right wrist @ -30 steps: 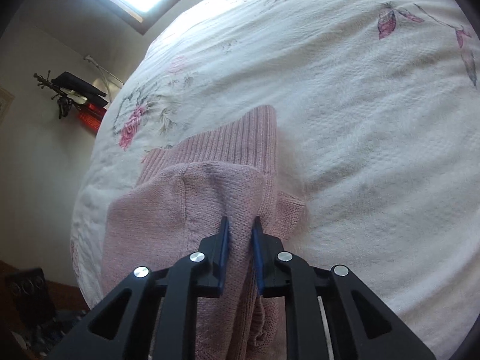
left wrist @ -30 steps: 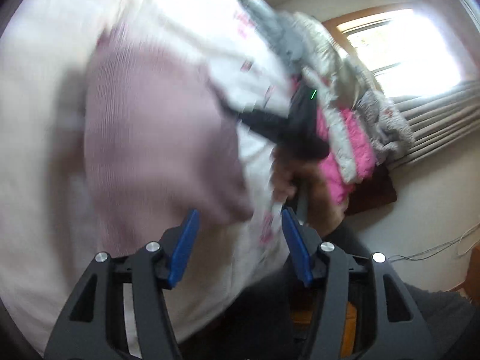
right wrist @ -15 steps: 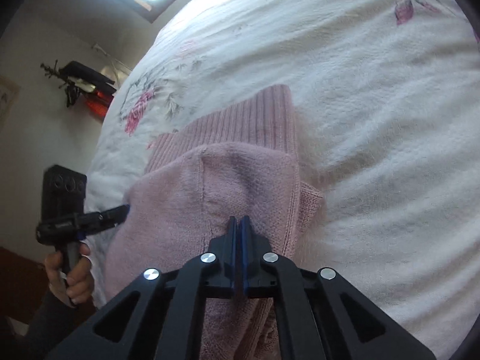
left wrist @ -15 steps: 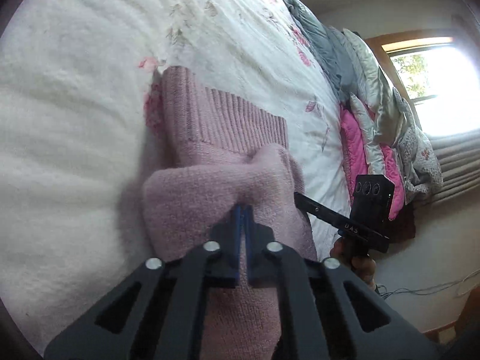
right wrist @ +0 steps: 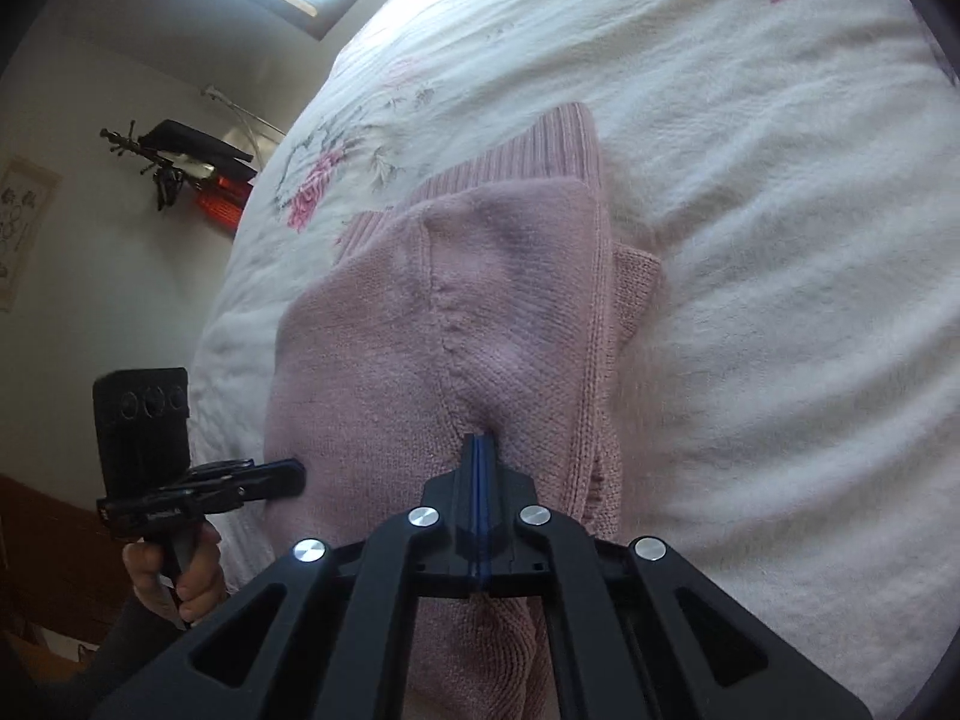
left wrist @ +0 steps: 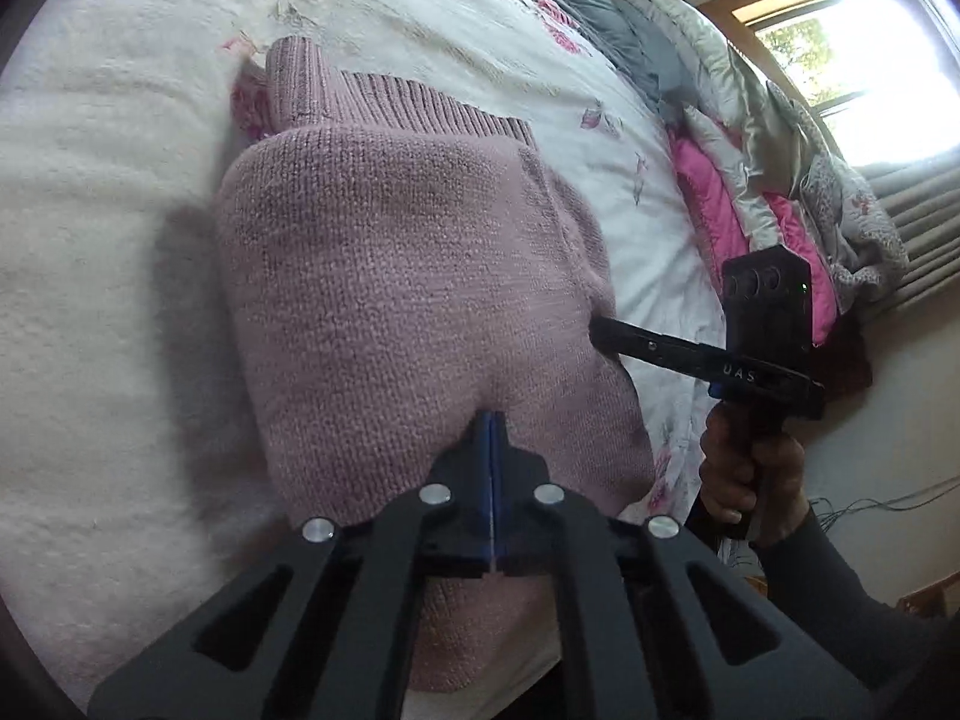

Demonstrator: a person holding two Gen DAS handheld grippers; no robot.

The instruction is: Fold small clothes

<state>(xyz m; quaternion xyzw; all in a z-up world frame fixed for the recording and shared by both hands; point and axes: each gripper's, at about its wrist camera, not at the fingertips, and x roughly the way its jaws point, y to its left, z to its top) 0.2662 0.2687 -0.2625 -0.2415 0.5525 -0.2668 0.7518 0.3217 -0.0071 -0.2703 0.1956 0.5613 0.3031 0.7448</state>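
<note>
1. Both tongs are pressed fully together, each pinching knit. The left gripper (left wrist: 491,420) has its blue pads meeting on the near edge of the dusty-pink knitted sweater (left wrist: 390,276); the right gripper (right wrist: 478,441) bites the same near edge, just right of a raised seam.

2. Judgement: the two grips sit side by side on one edge so that the folded layer can be carried as a flat panel, without sagging between them.

3. The sweater lies on the white quilted bedspread with pink floral print (left wrist: 90,240), near its front edge. An upper layer is doubled over the lower one, and the ribbed hem (left wrist: 396,96) shows beyond it on the far side. A small knitted flap (right wrist: 639,276) sticks out on the right.

4. Judgement: a fold is in hand and not yet finished, since the fabric is held and the edges do not line up.

5. Surroundings: a heap of grey, white and bright-pink bedding (left wrist: 750,168) lies at the far right of the bed, below a bright window (left wrist: 852,48). It is well apart from the sweater.

6. Across the room a black stand with a red item (right wrist: 192,162) is against the wall; what it is cannot be told.

7. Obstructions: none on the bedspread around the sweater. Each hand (left wrist: 750,474) stays off the bed's near edge.
</note>
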